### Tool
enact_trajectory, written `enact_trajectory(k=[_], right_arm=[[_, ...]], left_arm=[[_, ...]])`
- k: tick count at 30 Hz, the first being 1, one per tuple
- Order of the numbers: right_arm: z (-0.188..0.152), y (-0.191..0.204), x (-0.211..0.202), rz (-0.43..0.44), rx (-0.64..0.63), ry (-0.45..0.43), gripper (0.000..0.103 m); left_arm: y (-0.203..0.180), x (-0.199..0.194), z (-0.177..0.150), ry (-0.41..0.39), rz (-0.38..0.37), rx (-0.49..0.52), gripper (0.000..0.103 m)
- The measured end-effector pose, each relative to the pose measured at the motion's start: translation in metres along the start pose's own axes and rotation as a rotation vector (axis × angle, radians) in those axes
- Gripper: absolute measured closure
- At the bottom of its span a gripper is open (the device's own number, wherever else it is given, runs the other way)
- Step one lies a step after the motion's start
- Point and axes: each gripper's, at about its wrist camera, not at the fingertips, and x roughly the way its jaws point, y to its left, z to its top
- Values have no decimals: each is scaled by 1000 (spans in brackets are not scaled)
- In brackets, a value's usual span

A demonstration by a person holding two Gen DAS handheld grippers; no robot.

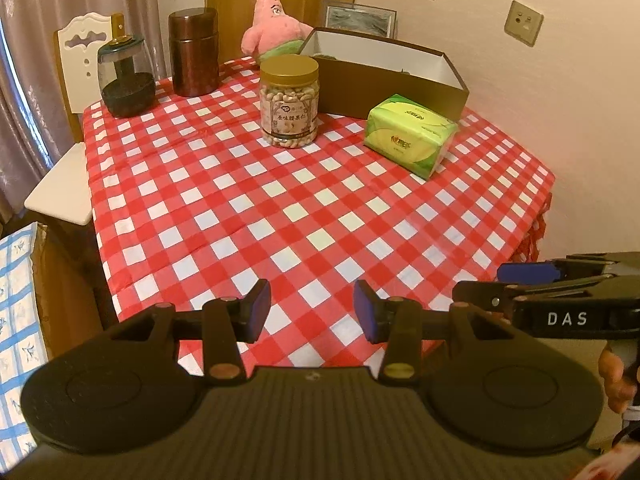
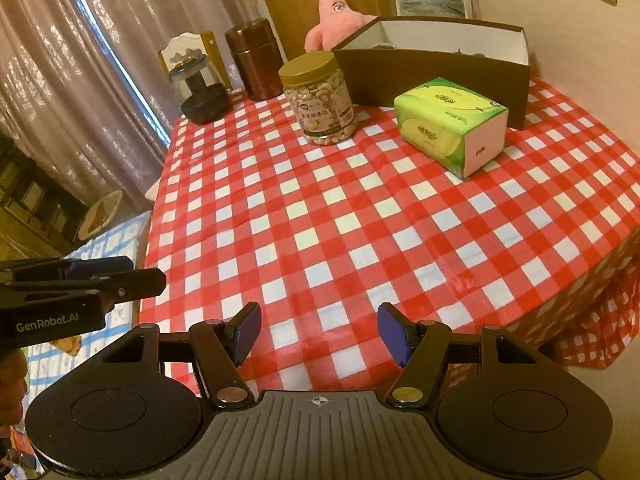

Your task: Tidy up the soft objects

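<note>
A pink star plush toy (image 1: 270, 20) (image 2: 336, 14) sits at the table's far edge behind an open brown box (image 1: 384, 74) (image 2: 440, 68). A green tissue pack (image 1: 410, 136) (image 2: 450, 124) lies in front of the box. My left gripper (image 1: 312, 312) hovers open over the near edge of the checked tablecloth (image 1: 280, 208), nothing between its blue pads. My right gripper (image 2: 318, 334) stands open too, empty, over the same near edge (image 2: 340, 240). Each gripper shows at the side of the other's view, the right gripper (image 1: 528, 280) and the left gripper (image 2: 120, 276).
A clear jar of cashews (image 1: 289, 102) (image 2: 318, 100) stands mid-table beside the box. A brown canister (image 1: 193, 52) (image 2: 254, 64) and a dark glass jar (image 1: 126, 76) (image 2: 200, 94) stand at the far left. A white chair (image 1: 80, 80) is beyond the left edge, curtains behind it.
</note>
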Motion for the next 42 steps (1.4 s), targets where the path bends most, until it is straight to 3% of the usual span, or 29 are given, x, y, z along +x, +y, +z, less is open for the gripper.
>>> enact_trajectory(k=[7, 42], right_arm=[[-6, 10, -11, -12, 11, -36, 39], [-5, 11, -12, -20, -8, -37, 39]], left_arm=[[-1, -7, -7, -11, -24, 24, 60], [-10, -6, -4, -17, -39, 35, 61]])
